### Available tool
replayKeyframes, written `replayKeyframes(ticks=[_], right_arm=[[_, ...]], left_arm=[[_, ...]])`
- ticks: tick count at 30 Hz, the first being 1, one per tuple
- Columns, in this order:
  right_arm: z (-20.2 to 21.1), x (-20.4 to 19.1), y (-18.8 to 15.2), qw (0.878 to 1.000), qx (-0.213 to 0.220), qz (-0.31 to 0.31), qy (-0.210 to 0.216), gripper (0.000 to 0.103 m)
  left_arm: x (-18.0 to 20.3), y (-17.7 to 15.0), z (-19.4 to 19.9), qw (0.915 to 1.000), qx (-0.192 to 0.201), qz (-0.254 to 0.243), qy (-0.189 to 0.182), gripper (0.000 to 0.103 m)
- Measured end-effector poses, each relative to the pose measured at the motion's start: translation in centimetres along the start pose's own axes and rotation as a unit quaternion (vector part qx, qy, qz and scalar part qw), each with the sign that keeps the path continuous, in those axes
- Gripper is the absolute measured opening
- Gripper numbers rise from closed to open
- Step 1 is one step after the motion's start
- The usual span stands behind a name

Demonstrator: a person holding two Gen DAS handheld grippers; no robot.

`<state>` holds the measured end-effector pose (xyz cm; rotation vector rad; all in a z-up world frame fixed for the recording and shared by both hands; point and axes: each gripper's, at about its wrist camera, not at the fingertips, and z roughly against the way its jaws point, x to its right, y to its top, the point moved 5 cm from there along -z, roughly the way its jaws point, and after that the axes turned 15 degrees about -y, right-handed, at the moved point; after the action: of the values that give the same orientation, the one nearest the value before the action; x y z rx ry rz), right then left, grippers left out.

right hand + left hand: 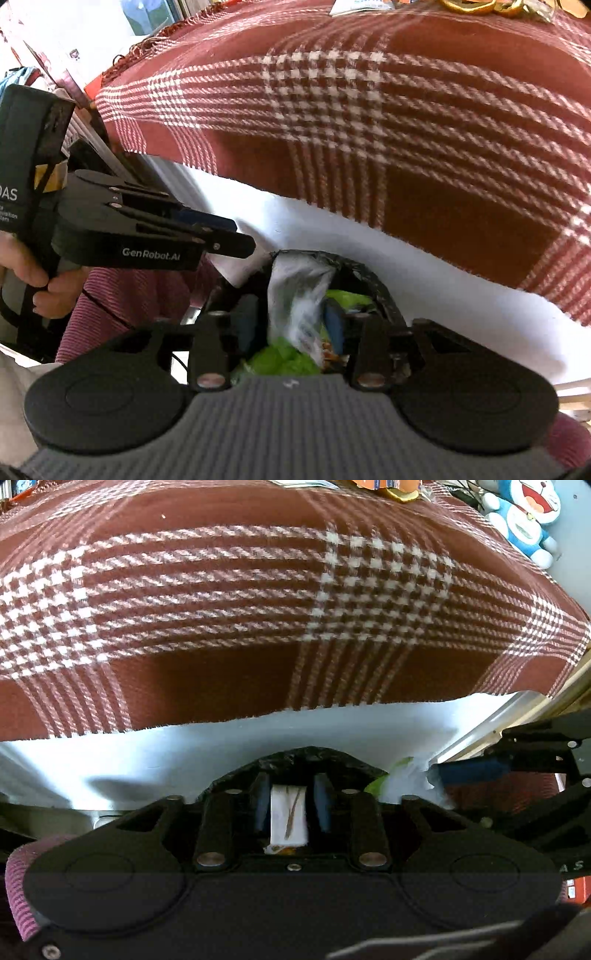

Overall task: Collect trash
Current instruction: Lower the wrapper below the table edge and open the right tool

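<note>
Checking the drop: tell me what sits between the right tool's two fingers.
In the right wrist view, a crumpled white and green wrapper lies between the right tool's fingers, over the black-lined trash bin; the pads look parted from it.

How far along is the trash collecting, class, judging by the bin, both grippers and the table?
Done: green wrappers already seem to lie in the black-lined bin. In hand: the left gripper, open, has a white paper slip loose between its pads over the bin; the right gripper, open, straddles a crinkled white wrapper. Left: orange peel at the table's far edge.
</note>
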<state>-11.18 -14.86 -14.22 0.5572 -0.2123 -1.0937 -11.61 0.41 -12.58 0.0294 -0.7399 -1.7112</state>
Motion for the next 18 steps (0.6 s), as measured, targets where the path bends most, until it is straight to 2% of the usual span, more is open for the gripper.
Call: replayKeyframes(ticks=[2, 4, 6, 12, 15, 18], right_arm=[[-0.1, -0.1, 0.0, 1.0, 0.002, -0.002, 0.002, 0.067], [0.0, -0.2, 0.2, 1.0, 0.003, -0.004, 0.002, 0.069], [-0.1, -0.1, 0.5, 1.0, 0.004, -0.005, 0.001, 0.07], [0.9, 1.0, 1.2, 1.0, 0.022, -0.016, -0.006, 0.071], [2.2, 1.6, 2.2, 0.999, 0.047, -0.022, -0.012, 0.074], [4.2, 2.3, 3.6, 0.996, 0.083, -0.024, -0.022, 0.078]], left_arm=[[0.0, 0.2, 0.0, 1.0, 0.005, 0.002, 0.001, 0.056], [-0.1, 0.4, 0.3, 1.0, 0.008, 0.003, 0.002, 0.063], [-0.1, 0.8, 0.5, 0.9999, 0.011, 0.001, 0.004, 0.075], [0.7, 2.4, 2.1, 0.9993, 0.029, -0.019, 0.011, 0.084], [1.3, 3.5, 3.8, 0.9983, 0.047, -0.033, 0.006, 0.086], [2.0, 5.7, 5.6, 0.9955, 0.084, -0.044, 0.0, 0.09]])
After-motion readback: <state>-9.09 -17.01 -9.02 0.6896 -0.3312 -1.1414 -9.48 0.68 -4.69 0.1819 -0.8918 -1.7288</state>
